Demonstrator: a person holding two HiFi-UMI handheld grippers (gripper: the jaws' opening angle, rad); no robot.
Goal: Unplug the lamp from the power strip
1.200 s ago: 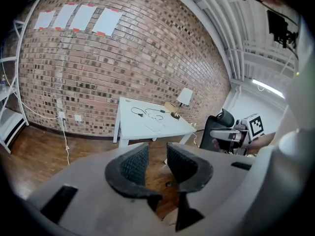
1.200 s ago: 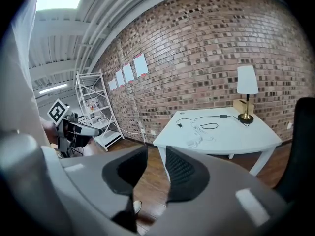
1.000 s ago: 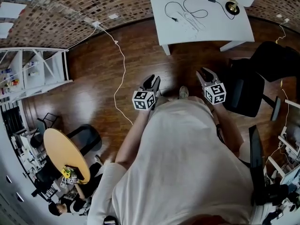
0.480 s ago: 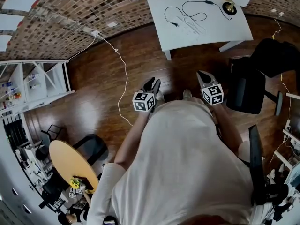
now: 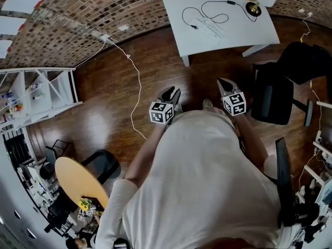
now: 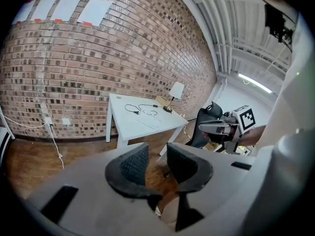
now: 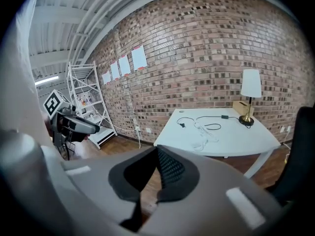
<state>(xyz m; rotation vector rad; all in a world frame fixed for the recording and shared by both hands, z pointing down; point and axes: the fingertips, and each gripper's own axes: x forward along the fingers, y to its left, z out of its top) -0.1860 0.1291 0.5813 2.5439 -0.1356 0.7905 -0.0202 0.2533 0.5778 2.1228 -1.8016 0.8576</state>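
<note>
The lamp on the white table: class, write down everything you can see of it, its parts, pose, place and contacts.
The lamp stands upright near one corner of the white table, close to the brick wall. It has a white, slightly tapered shade, a thin brass-coloured stem and a round base resting on the tabletop. A black cord with an inline block runs from the base and loops across the table.
</note>
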